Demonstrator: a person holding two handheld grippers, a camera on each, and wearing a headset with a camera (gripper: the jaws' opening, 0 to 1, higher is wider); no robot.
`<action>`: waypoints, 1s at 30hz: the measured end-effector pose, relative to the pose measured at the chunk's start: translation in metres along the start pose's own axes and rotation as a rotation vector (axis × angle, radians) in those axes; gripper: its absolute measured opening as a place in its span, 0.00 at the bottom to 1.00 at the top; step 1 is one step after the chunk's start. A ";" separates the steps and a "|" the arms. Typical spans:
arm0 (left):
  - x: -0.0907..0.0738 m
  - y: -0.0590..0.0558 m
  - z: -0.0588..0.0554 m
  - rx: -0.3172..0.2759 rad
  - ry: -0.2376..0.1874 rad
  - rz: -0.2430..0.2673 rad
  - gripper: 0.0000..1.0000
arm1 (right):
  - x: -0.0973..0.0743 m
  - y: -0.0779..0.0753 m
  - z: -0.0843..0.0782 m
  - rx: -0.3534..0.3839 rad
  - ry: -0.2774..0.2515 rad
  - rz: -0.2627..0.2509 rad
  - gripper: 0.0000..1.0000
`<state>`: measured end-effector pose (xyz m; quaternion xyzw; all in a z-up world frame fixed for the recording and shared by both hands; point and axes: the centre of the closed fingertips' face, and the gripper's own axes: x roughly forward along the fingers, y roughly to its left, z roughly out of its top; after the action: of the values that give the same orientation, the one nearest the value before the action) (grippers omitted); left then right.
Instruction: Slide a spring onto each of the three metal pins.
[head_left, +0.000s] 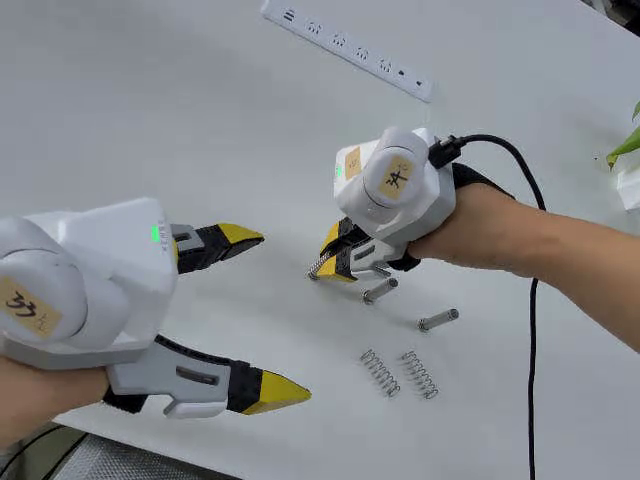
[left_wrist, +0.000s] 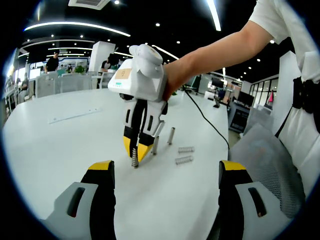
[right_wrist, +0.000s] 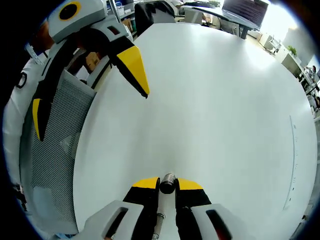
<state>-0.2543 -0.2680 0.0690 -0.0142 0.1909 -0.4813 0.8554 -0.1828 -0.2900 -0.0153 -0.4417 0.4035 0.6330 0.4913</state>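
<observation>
My right gripper (head_left: 335, 262) is shut on a metal pin with a spring (head_left: 319, 267) coiled around it, its tip low over the white table. In the right gripper view the pin's round end (right_wrist: 167, 183) sits between the yellow tips. Two bare pins (head_left: 380, 290) (head_left: 438, 320) lie just right of it, and two loose springs (head_left: 380, 372) (head_left: 420, 375) lie nearer me. My left gripper (head_left: 285, 315) hovers wide open and empty to the left. In the left gripper view, the right gripper (left_wrist: 137, 150) points the spring (left_wrist: 134, 159) down, beside the pins (left_wrist: 155, 145) (left_wrist: 171, 136).
A white power strip (head_left: 350, 45) lies at the far side of the table. A black cable (head_left: 525, 200) runs from the right gripper towards me along the right. A green leaf (head_left: 625, 145) shows at the right edge. The table's near edge (head_left: 150, 445) is under my left hand.
</observation>
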 end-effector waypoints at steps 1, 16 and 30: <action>0.000 0.000 0.000 0.000 0.000 0.001 0.84 | 0.000 -0.001 0.000 -0.003 0.001 -0.005 0.09; 0.000 -0.003 -0.002 0.009 0.016 0.000 0.84 | -0.009 0.001 0.008 0.029 -0.054 -0.022 0.22; -0.004 -0.007 -0.001 0.035 0.055 -0.011 0.84 | -0.056 0.007 0.018 0.143 -0.247 -0.113 0.39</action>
<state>-0.2622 -0.2680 0.0707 0.0131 0.2060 -0.4893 0.8473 -0.1856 -0.2893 0.0434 -0.3461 0.3587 0.6236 0.6022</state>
